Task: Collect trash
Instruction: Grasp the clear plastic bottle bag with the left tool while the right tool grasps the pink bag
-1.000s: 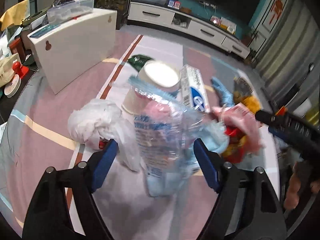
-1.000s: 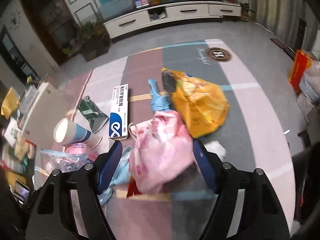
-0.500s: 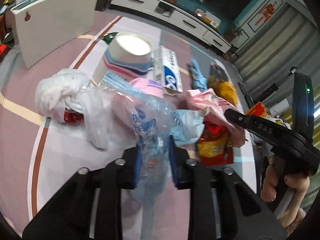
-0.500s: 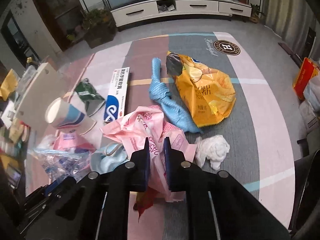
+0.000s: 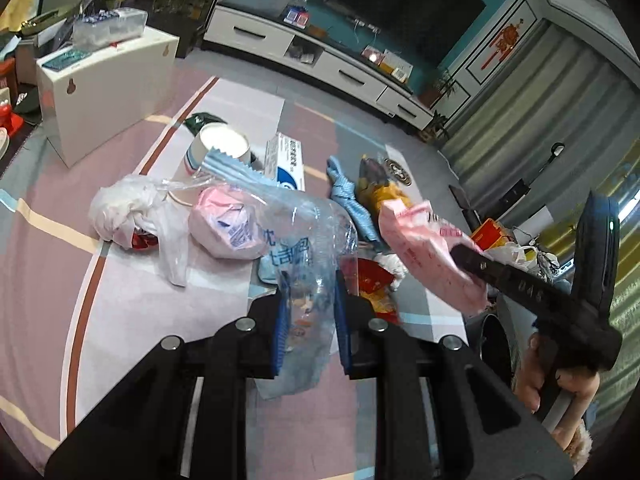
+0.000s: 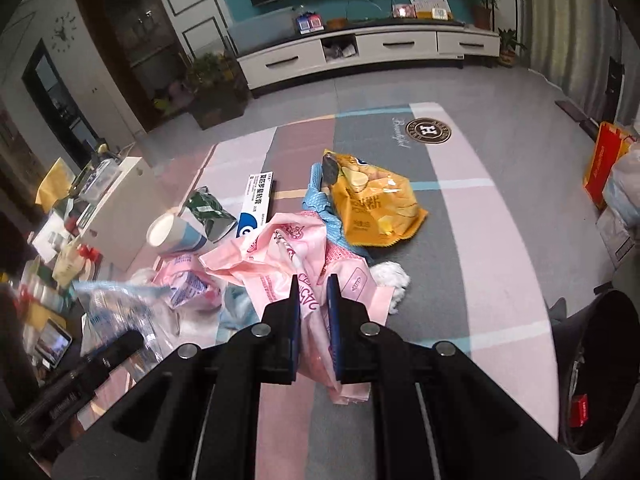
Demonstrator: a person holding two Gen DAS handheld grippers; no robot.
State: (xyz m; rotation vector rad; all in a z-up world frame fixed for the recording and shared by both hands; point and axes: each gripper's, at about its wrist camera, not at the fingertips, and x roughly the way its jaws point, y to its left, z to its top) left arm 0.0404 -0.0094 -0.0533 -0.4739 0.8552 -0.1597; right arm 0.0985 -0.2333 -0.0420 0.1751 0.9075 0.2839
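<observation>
My left gripper (image 5: 310, 308) is shut on a clear crumpled plastic bag with blue print (image 5: 296, 236), lifted off the carpet. My right gripper (image 6: 313, 304) is shut on a pink plastic bag (image 6: 296, 252), also lifted; it shows in the left wrist view (image 5: 428, 252) too. On the carpet lie a paper cup (image 5: 218, 148), a white and blue box (image 5: 288, 160), a white bag (image 5: 128, 208), a pink wrapper (image 5: 228, 224), a blue cloth (image 6: 320, 208), a yellow chip bag (image 6: 372, 204), a green wrapper (image 6: 208, 210) and white tissue (image 6: 392, 276).
A white low cabinet (image 5: 104, 84) stands at the left with clutter on it. A TV console (image 6: 360, 52) runs along the back wall. A dark bin (image 6: 600, 372) sits at the right. A red box (image 6: 604, 160) leans at the far right.
Both grippers went from open to shut, the left on the clear bag and the right on the pink bag, and both have lifted their bags off the carpet.
</observation>
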